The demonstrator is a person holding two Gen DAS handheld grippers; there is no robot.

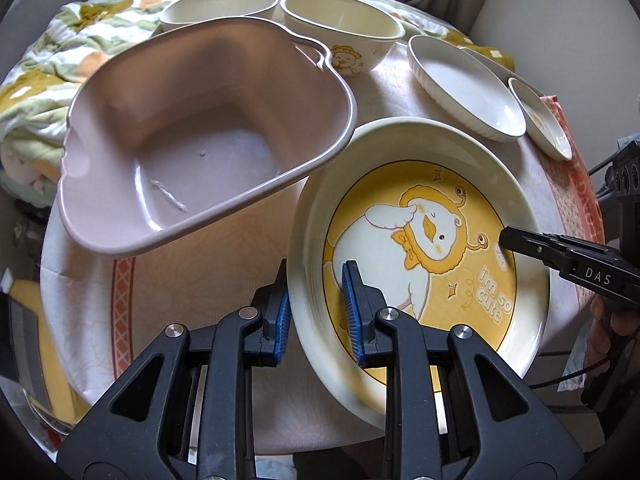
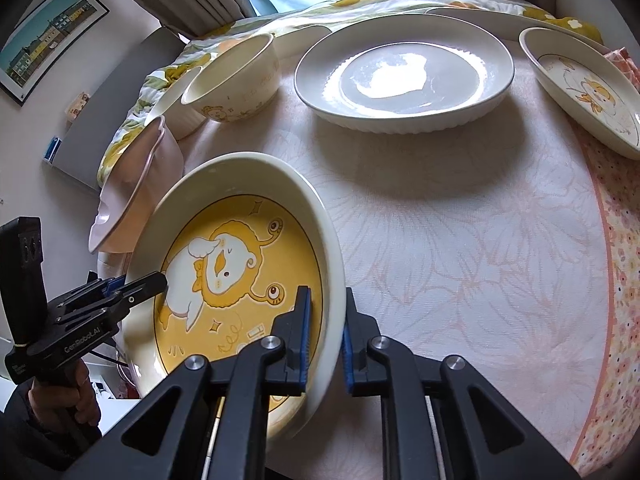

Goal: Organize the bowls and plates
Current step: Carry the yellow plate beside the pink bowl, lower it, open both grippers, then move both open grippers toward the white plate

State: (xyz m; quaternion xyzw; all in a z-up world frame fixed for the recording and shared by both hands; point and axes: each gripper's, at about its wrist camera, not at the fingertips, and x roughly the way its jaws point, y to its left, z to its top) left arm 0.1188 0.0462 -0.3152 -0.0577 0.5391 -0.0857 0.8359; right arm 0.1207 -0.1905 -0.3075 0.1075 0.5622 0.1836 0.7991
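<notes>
A cream plate with a yellow duck picture (image 1: 424, 240) is held tilted above the table, beside a pink plastic basin (image 1: 200, 140). My left gripper (image 1: 316, 312) is shut on the plate's left rim. My right gripper (image 2: 326, 336) is shut on the opposite rim of the same plate (image 2: 224, 264). The right gripper shows in the left wrist view (image 1: 568, 256), the left gripper in the right wrist view (image 2: 120, 292). The basin (image 2: 132, 200) is empty.
Two cream bowls (image 1: 344, 36) (image 1: 218, 8) stand behind the basin. A white ribbed plate (image 2: 404, 76) and a small duck plate (image 2: 584, 88) lie on the round table's far right. A floral quilt (image 1: 60, 60) lies behind the table.
</notes>
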